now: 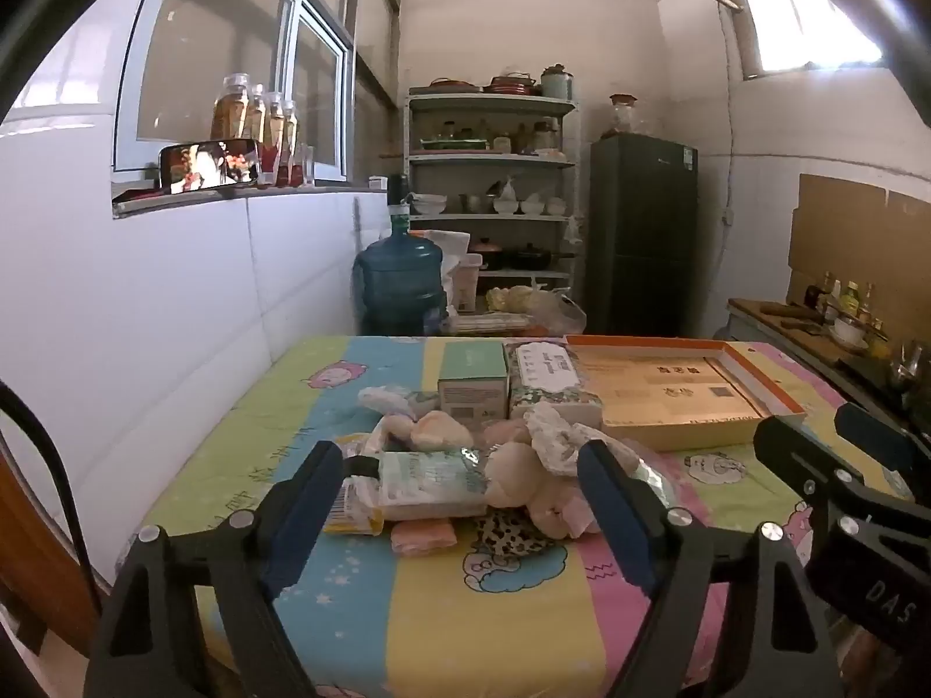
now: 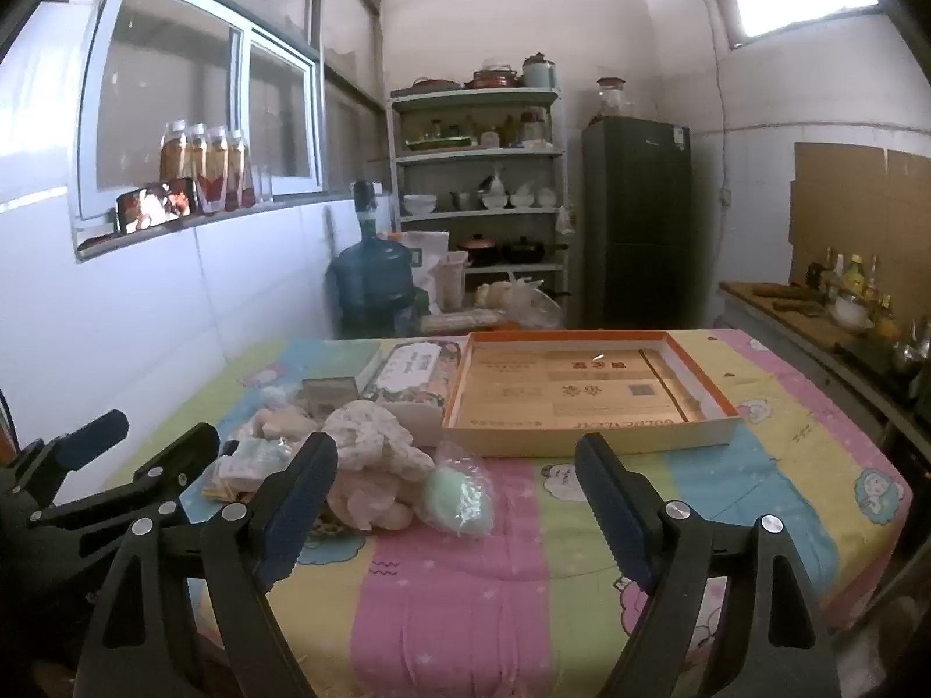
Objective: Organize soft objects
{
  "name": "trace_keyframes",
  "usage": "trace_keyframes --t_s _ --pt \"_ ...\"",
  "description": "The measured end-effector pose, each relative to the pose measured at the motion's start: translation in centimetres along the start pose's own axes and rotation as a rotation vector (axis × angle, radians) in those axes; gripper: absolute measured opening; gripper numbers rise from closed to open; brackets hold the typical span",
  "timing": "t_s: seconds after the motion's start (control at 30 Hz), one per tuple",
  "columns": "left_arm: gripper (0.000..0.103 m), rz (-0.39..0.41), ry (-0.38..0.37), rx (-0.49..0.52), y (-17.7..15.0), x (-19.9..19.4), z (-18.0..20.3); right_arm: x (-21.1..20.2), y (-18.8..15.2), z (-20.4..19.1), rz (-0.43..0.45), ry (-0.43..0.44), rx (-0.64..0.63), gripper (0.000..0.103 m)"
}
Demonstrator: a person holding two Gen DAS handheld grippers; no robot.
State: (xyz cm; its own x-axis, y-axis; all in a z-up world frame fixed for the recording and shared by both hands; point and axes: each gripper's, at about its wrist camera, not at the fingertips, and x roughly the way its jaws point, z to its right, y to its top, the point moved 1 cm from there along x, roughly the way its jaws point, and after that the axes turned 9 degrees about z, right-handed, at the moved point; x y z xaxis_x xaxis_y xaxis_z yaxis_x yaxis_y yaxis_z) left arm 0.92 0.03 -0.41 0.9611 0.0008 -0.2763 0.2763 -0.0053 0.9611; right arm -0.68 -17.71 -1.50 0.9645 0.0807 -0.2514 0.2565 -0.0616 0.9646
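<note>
A heap of soft things lies on the striped cartoon tablecloth [image 1: 442, 599]: a beige plush toy [image 1: 523, 480], a pale green tissue pack [image 1: 430, 480], a white patterned cloth [image 2: 372, 436], a leopard-print piece [image 1: 512, 532] and a green sponge in a clear bag [image 2: 462, 494]. Behind the heap stands a shallow orange-rimmed cardboard box [image 2: 582, 395]. My left gripper [image 1: 459, 500] hovers open just in front of the heap, with nothing between its fingers. My right gripper [image 2: 457, 500] is open too, over the cloth to the right of the heap; the left gripper [image 2: 116, 465] shows beside it.
A green carton [image 1: 472, 384] and a floral tissue box [image 1: 553, 381] stand behind the heap. Beyond the table are a blue water jug [image 1: 401, 279], a shelf of dishes [image 1: 489, 198] and a dark fridge [image 1: 640, 238]. A counter with bottles [image 2: 838, 302] runs along the right.
</note>
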Motion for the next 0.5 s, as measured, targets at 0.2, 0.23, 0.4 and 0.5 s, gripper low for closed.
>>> trace_keyframes --t_s 0.2,0.23,0.4,0.5 --pt "0.082 -0.007 0.006 -0.018 0.16 0.05 -0.33 -0.02 -0.02 0.12 0.001 -0.001 -0.004 0.085" --pt "0.081 -0.008 0.008 -0.019 0.18 0.04 -0.36 -0.02 -0.02 0.14 0.002 -0.001 -0.004 0.085" --pt "0.081 -0.013 -0.007 -0.009 0.23 0.61 -0.40 -0.01 -0.02 0.26 -0.002 0.001 0.000 0.085" --pt "0.081 -0.015 -0.010 -0.010 0.16 0.27 -0.16 0.13 0.12 -0.02 -0.005 0.004 -0.002 0.085"
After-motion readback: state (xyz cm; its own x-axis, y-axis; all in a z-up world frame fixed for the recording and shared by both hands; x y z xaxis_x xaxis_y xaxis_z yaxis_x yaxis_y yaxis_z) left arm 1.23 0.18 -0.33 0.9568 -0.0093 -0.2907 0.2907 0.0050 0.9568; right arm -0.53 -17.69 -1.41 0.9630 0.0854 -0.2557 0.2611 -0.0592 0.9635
